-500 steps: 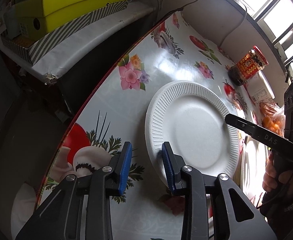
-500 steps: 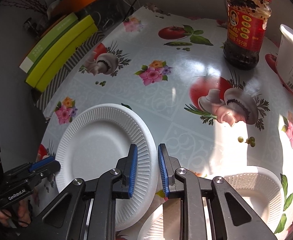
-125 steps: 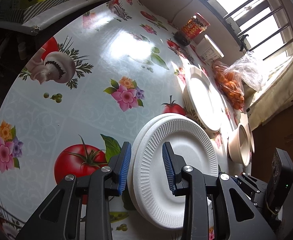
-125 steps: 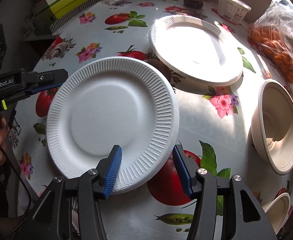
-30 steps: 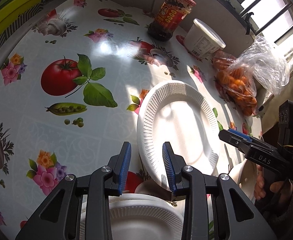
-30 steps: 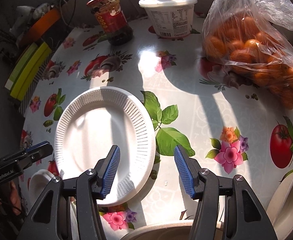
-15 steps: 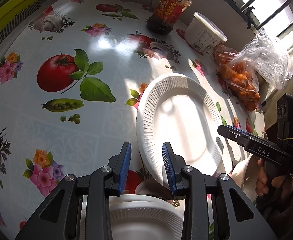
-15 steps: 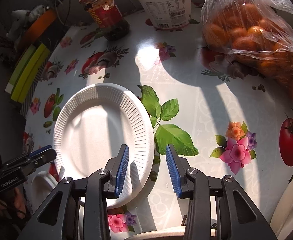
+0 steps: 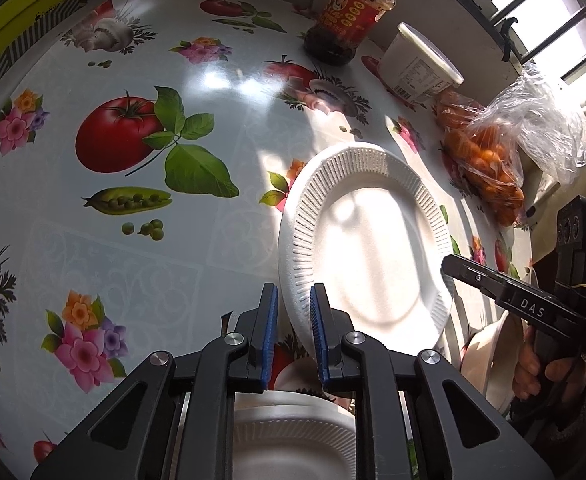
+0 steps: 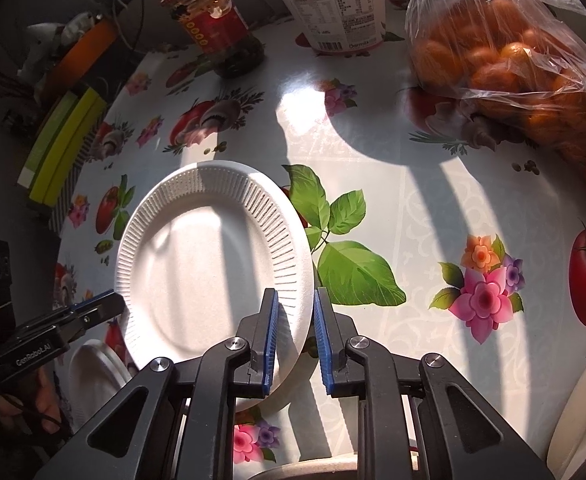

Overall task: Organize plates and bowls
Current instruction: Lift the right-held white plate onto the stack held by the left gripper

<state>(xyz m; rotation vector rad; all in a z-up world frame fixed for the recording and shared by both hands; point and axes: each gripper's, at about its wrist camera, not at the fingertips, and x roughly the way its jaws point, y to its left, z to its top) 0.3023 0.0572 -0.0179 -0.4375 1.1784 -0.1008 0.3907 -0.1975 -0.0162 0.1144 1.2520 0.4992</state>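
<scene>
A white ribbed paper plate (image 9: 365,248) (image 10: 209,264) lies on the fruit-print tablecloth between both tools. My left gripper (image 9: 293,332) has its blue pads closing onto the plate's left rim. On the opposite rim my right gripper (image 10: 295,332) is closing too, with the rim between its pads. Each tool shows in the other's view: the right gripper (image 9: 453,266) at the plate's right edge, the left gripper (image 10: 113,304) at its left edge. A stack of white plates (image 9: 293,432) (image 10: 93,372) sits just below the left gripper.
At the back stand a red-labelled sauce jar (image 9: 349,20) (image 10: 217,24) and a white tub (image 9: 421,68) (image 10: 337,8). A clear bag of oranges (image 9: 489,164) (image 10: 505,64) lies at the right. Pale bowls (image 10: 581,420) sit near the right gripper. A hand (image 9: 533,368) holds the right tool.
Both grippers' jaws have narrowed onto the plate's rims, the right one from wide apart. The hands have stayed where they were.
</scene>
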